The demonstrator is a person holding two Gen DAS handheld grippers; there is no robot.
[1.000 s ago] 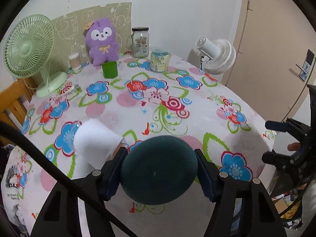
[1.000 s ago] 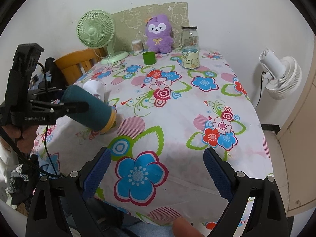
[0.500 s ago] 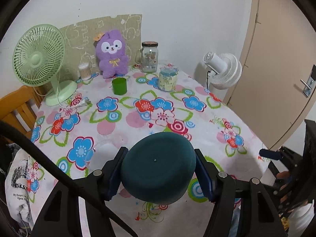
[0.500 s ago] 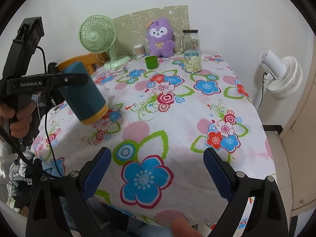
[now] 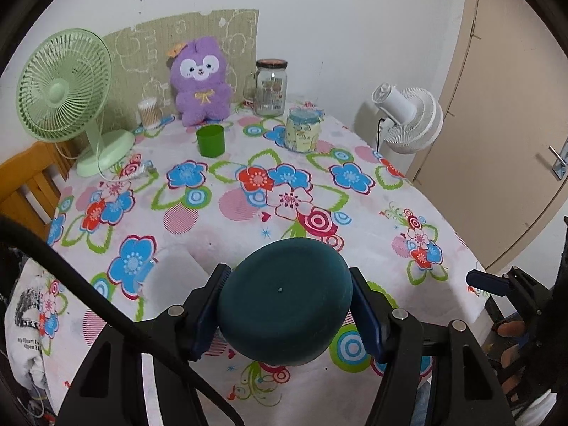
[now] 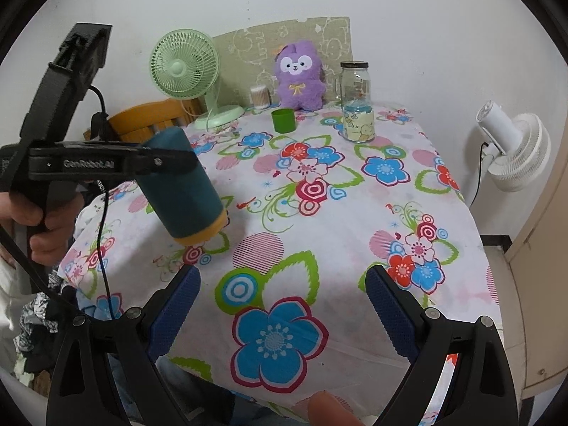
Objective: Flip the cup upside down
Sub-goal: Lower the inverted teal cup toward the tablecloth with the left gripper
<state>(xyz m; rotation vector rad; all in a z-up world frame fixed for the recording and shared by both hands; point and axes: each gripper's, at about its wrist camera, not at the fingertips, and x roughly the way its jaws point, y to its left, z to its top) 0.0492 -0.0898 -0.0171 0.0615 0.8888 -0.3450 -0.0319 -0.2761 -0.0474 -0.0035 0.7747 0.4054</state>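
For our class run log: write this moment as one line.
left gripper: shut on teal cup | cup: tilted, yellow rim down, above tablecloth | right gripper: open, empty

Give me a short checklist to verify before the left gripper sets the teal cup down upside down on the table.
1. Grip on the cup: ok. The left gripper is shut on the teal cup, one finger on each side.
2. Cup orientation: not ok yet. It is tilted, yellow rim pointing down and to the right, not vertical.
3. Cup height: ok. It hangs above the tablecloth, not touching it.
4. Landing spot: ok. The cloth under the rim is bare; the green cup and jar stand far back.
5. Right gripper: ok. It is open, empty, near the table edge, away from the cup.
6. Cup contents: cannot tell. Its inside is hidden.
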